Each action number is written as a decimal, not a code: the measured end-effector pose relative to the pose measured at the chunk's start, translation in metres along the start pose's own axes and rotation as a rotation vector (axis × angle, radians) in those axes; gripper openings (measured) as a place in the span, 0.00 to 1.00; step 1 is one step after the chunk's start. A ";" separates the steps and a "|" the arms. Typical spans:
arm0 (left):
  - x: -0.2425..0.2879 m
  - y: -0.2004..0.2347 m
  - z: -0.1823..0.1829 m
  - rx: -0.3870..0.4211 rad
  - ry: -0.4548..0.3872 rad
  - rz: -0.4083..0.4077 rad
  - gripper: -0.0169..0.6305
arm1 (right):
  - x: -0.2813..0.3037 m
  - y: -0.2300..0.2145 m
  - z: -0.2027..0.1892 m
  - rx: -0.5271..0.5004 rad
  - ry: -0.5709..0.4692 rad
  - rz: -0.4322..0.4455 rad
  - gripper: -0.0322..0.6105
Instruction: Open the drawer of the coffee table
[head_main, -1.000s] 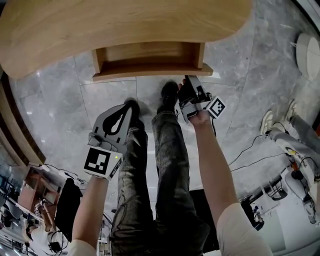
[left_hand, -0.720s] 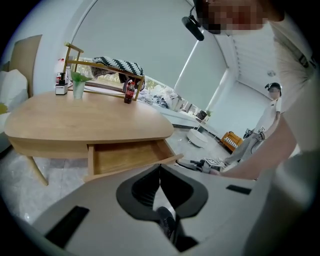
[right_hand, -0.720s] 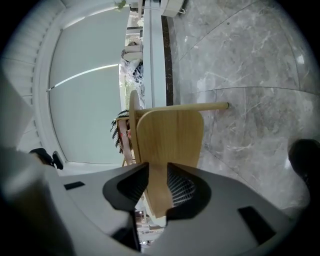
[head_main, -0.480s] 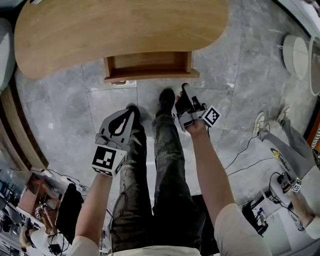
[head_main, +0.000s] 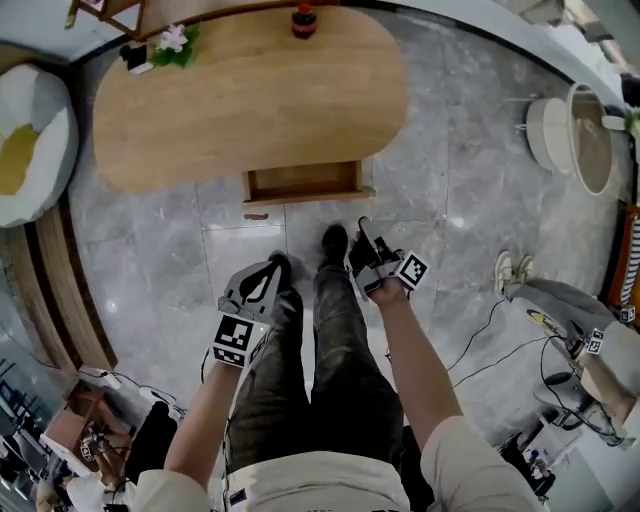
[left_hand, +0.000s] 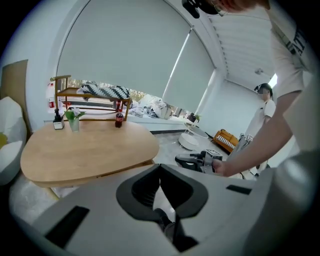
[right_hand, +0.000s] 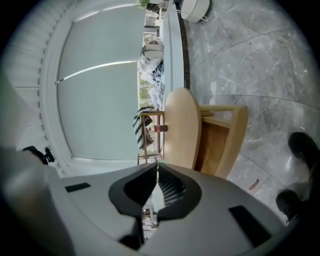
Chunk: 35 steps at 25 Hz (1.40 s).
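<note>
The oval wooden coffee table (head_main: 250, 100) stands on the grey stone floor, and its drawer (head_main: 305, 183) sticks out open from the near side, with nothing visible in it. Both grippers hang well short of the drawer, above the person's legs. My left gripper (head_main: 272, 266) is shut and empty; its fingertips meet in front of the table (left_hand: 85, 150). Right of it, my right gripper (head_main: 364, 236) is also shut on nothing. The right gripper view shows the table (right_hand: 182, 125) turned on its side with the open drawer (right_hand: 220, 140) beyond the closed tips (right_hand: 157, 165).
The person's black shoes (head_main: 335, 243) stand just before the drawer. A white seat (head_main: 30, 140) is left of the table. A bottle (head_main: 303, 20) and a small plant (head_main: 175, 42) sit on the far tabletop. A round white side table (head_main: 580, 135), another person (head_main: 570, 320) and floor cables (head_main: 490, 340) are at the right.
Both grippers have risen away from the floor, and the table looks smaller and farther off. The right gripper's jaws have closed. The drawer stays open.
</note>
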<state>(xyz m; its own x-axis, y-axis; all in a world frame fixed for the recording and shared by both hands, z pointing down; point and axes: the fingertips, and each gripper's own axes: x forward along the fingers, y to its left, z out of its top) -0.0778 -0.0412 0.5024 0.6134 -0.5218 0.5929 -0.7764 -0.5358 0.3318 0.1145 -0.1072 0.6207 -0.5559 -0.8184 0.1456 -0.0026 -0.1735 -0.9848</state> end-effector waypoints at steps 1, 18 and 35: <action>-0.009 -0.002 0.010 0.008 -0.003 0.001 0.06 | -0.001 0.014 -0.002 -0.002 -0.005 0.006 0.09; -0.145 -0.053 0.099 0.052 -0.035 -0.062 0.06 | -0.071 0.210 -0.053 -0.091 -0.069 0.086 0.08; -0.224 -0.083 0.114 0.106 -0.108 -0.091 0.06 | -0.143 0.316 -0.102 -0.331 -0.056 0.140 0.08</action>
<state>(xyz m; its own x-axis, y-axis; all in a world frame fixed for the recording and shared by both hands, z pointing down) -0.1337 0.0444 0.2583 0.6972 -0.5331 0.4793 -0.7006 -0.6483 0.2980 0.1087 0.0110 0.2790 -0.5239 -0.8518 0.0036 -0.2037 0.1212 -0.9715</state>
